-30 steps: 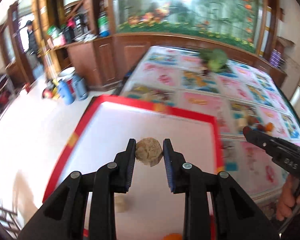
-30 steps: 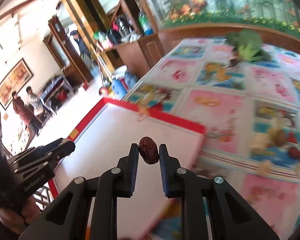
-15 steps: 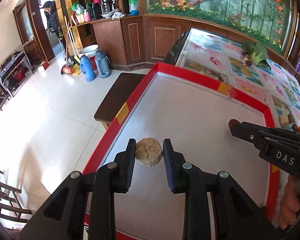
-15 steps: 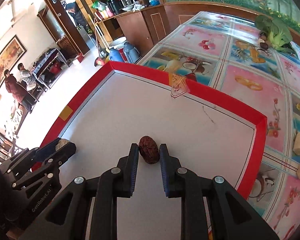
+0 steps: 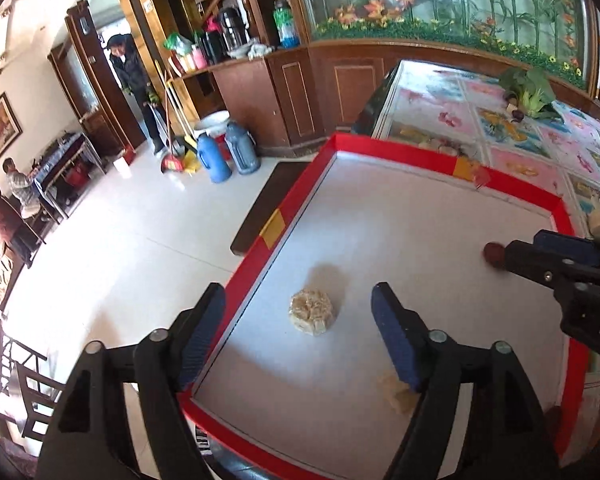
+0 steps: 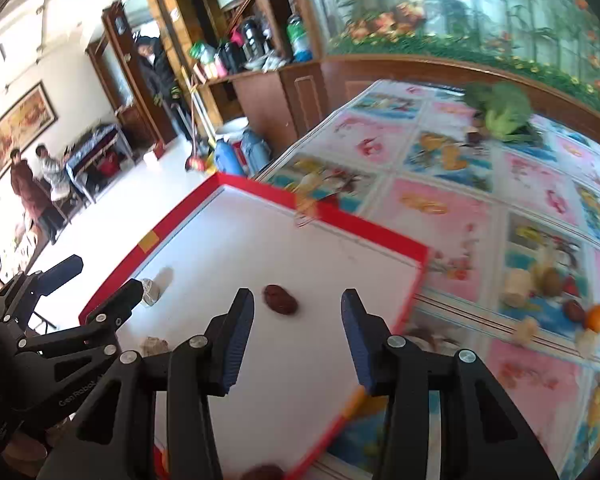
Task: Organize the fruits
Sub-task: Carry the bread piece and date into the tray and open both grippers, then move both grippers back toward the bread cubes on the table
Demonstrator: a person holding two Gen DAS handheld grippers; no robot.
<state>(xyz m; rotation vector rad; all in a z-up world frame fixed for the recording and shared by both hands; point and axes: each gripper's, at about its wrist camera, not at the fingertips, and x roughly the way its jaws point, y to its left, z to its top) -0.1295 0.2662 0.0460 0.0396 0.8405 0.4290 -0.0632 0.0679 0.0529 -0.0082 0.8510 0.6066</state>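
I see the left hand-held gripper [image 5: 298, 322] spread apart above the pale fruit [image 5: 311, 311] on the red-rimmed tray [image 5: 400, 152]. The right hand-held gripper [image 6: 298, 322] is spread apart; the dark date [image 6: 280, 299] lies on the tray.

From my right wrist camera I see my right gripper [image 6: 296, 332] with its blue-padded jaws spread wide, holding nothing. A wrinkled dark red date [image 6: 280, 299] lies between them on the white mat with a red border [image 6: 380, 234], nearer the left pad. My left gripper [image 6: 96, 284] reaches in from the left, also spread, with a pale beige lumpy fruit piece [image 6: 151, 291] at its tips. More fruit sits on the flowered tablecloth [image 6: 452, 204] to the right.
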